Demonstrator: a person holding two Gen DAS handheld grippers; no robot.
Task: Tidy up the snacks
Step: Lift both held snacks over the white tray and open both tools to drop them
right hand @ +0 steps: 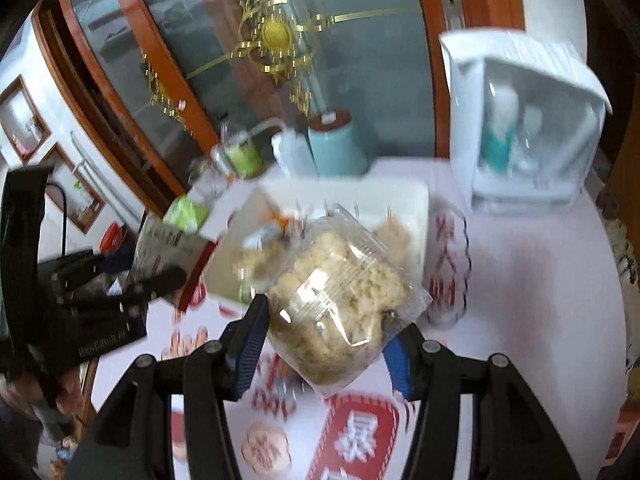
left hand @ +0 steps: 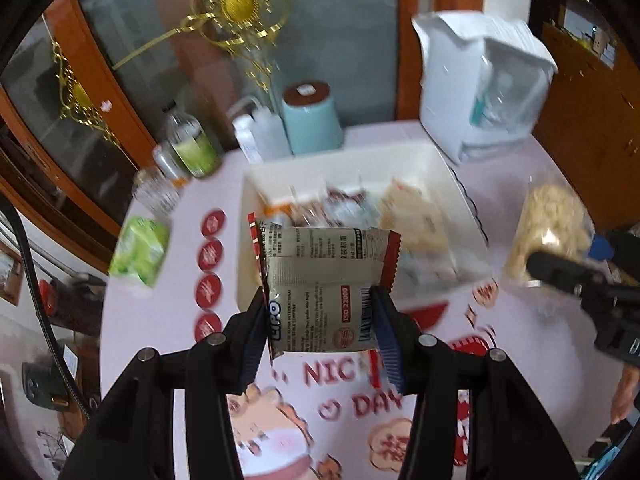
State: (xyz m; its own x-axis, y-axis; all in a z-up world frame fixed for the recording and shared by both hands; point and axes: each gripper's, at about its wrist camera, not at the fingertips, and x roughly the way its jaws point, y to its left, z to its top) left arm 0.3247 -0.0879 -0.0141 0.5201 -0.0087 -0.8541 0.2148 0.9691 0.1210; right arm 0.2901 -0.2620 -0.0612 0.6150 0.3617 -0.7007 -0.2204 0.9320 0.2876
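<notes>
My left gripper (left hand: 322, 320) is shut on a silver snack packet (left hand: 320, 288) with red ends, held in the air in front of a white bin (left hand: 452, 184) that holds several wrapped snacks. My right gripper (right hand: 332, 332) is shut on a clear bag of beige puffed snack (right hand: 340, 300), also lifted above the pink tablecloth, near the white bin (right hand: 420, 216). Each gripper shows in the other's view: the right gripper (left hand: 560, 276) with its clear bag (left hand: 552, 224) at the right edge, the left gripper (right hand: 160, 280) with its silver packet (right hand: 168, 244) at the left.
Behind the bin stand a teal canister (left hand: 310, 120), a white squeeze bottle (left hand: 264, 132), a green-labelled bottle (left hand: 192, 144) and a white box (left hand: 484, 80) with toiletries. A green packet (left hand: 140, 250) lies at the table's left edge. A glass-and-wood cabinet rises behind.
</notes>
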